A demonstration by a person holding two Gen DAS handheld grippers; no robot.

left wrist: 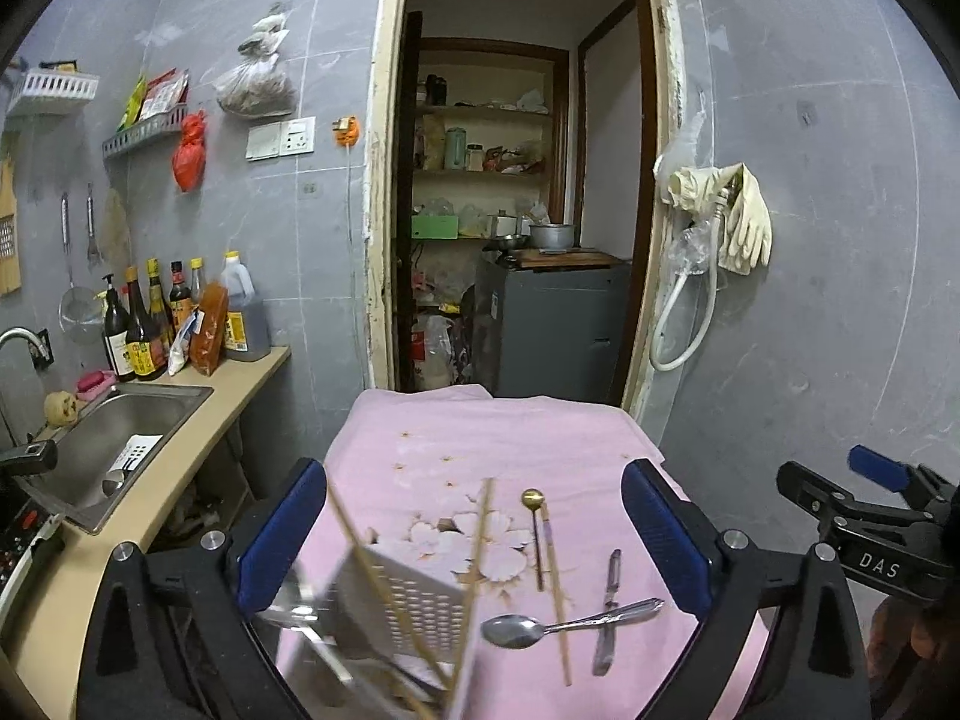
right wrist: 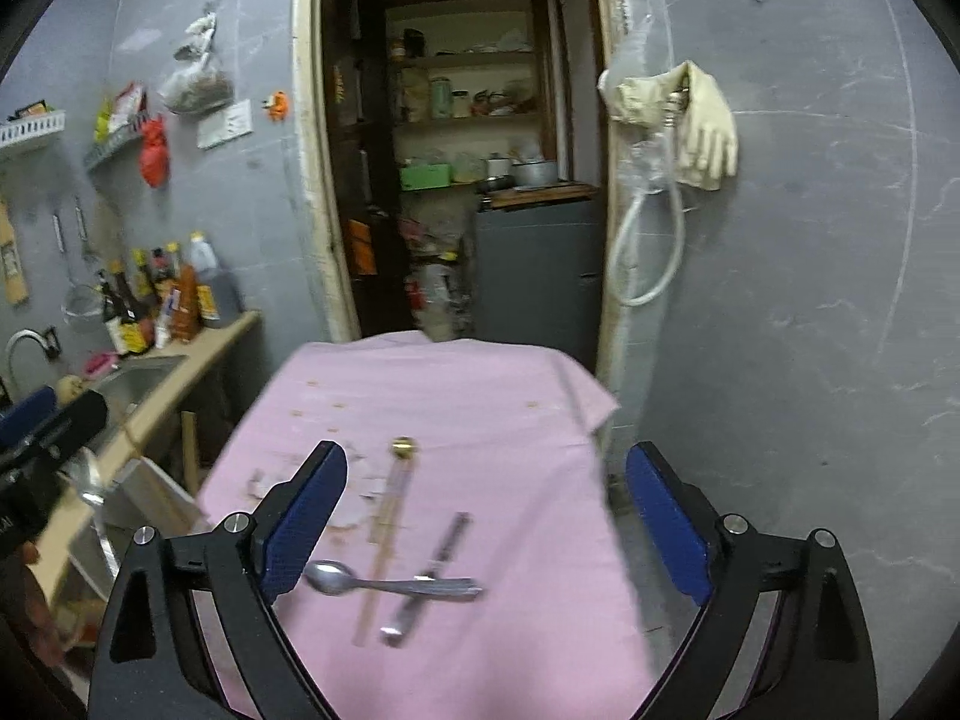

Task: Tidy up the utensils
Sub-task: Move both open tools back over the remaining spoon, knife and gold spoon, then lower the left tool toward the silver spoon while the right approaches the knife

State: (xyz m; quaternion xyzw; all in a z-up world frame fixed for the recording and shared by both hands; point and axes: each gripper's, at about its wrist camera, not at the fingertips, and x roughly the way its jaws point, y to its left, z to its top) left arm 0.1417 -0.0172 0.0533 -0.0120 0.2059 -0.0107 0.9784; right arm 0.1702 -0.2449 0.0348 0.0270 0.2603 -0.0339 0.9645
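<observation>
A pink cloth [left wrist: 480, 438] covers the table. On it lie a silver spoon [left wrist: 516, 630], a loose chopstick [left wrist: 555, 594], a gold-bowled spoon [left wrist: 533, 501] and a metal peeler [left wrist: 609, 612]. A white perforated utensil holder [left wrist: 396, 600] with chopsticks in it shows blurred and tilted low between the fingers of my left gripper [left wrist: 474, 540]. That gripper is open and its pads do not touch the holder. My right gripper [right wrist: 486, 522] is open over the silver spoon [right wrist: 336, 577], chopstick [right wrist: 384, 546] and peeler [right wrist: 429, 576], holding nothing. The holder [right wrist: 150, 492] sits at the table's left edge.
A steel sink [left wrist: 120, 420] in a beige counter [left wrist: 240, 384] runs along the left, with sauce bottles [left wrist: 156, 324] at its back. A doorway [left wrist: 516, 180] opens behind the table. Rubber gloves [left wrist: 744, 222] and a hose hang on the right wall.
</observation>
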